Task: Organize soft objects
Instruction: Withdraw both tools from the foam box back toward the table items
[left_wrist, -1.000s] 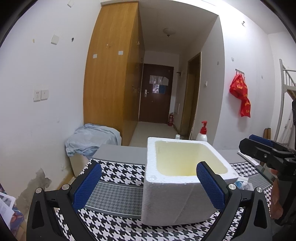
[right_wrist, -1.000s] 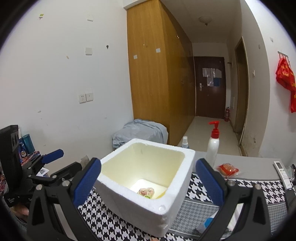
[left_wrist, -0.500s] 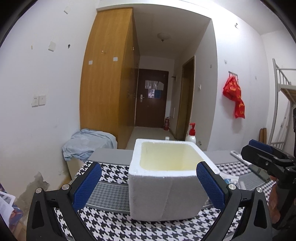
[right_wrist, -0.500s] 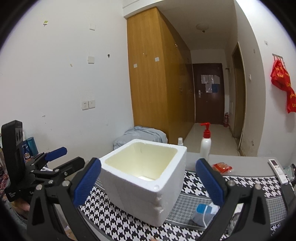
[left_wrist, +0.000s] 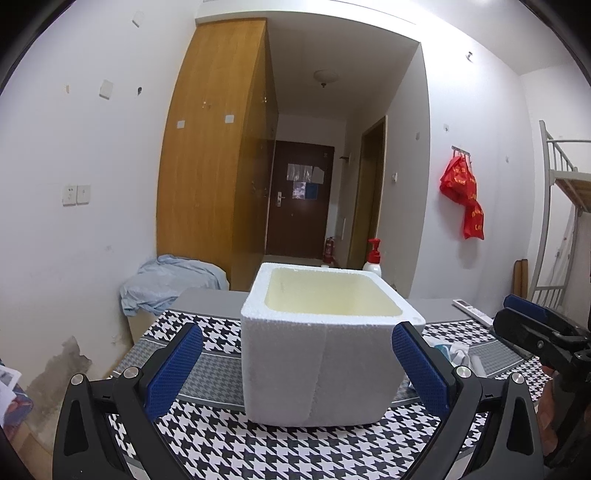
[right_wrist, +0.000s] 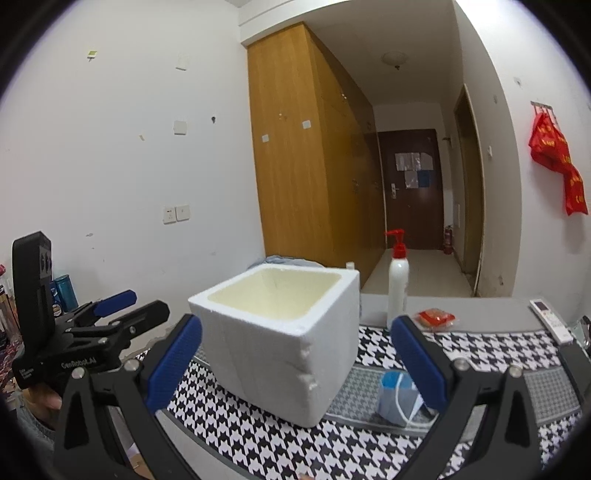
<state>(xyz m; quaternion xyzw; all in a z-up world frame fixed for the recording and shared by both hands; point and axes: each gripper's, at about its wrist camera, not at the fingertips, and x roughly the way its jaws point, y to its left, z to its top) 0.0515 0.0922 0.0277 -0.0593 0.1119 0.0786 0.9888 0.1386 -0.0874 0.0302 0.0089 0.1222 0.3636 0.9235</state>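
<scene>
Risk: the foam box (left_wrist: 325, 354) is sitting light and loose on the houndstooth mat (left_wrist: 207, 439), so a careless nudge from either tool is likely to be shoving or tipping it.
Second risk: the blue-and-white soft item (right_wrist: 397, 397) is lying limp just beside the box's right side; a shallow pinch may be catching only its white loop, leaving the rest dangling or slipping free.
Third risk: the pump bottle (right_wrist: 398, 284) is standing upright behind the box, and a wide swing toward the far desk (right_wrist: 491, 314) could be knocking it over.
Left tool (left_wrist: 295, 373): its blue pads are standing spread wide, wider than the box face ahead; it is gripping nothing and touching nothing.
Right tool (right_wrist: 295, 367): likewise gaping wide and carrying nothing, hovering near the box corner, with its right pad overlapping the soft item in view, though contact cannot be told.
Task's things: the soft item is resting on the mat outside the box; a red packet (right_wrist: 436, 317) is lying on the bare desk further back.
Box contents: hidden from both views.
</scene>
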